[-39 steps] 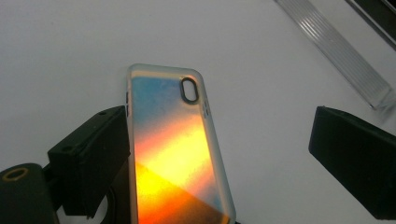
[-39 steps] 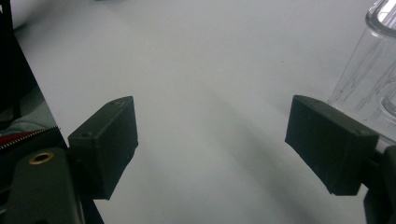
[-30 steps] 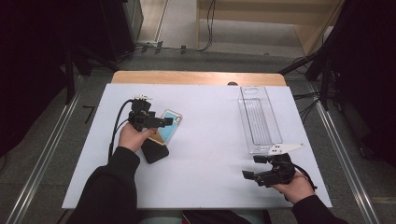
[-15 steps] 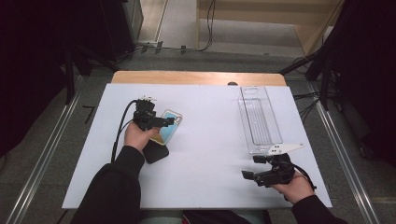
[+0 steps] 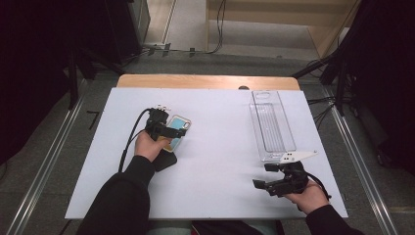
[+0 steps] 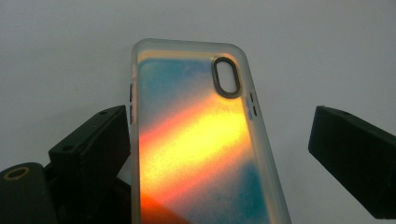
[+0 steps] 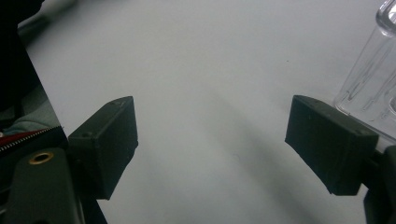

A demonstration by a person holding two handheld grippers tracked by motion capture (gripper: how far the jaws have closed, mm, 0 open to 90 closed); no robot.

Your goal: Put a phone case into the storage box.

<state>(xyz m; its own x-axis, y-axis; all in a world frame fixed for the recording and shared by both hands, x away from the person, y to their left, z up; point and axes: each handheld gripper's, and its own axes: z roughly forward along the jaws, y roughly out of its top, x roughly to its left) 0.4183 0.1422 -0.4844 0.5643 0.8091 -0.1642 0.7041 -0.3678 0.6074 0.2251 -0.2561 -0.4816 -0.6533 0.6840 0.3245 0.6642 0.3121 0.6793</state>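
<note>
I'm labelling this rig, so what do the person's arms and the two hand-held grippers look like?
Both arms wear black sleeves. The left hand-held gripper is black, with a black cable trailing from it. The right hand-held gripper is black with a pale three-cornered plate on top. Blocky black jaws.

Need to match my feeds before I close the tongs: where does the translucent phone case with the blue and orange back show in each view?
High view: phone case, left of centre.
Left gripper view: centre, between open tongs.
Right gripper view: not in it.
Shared landmark: white table.
</note>
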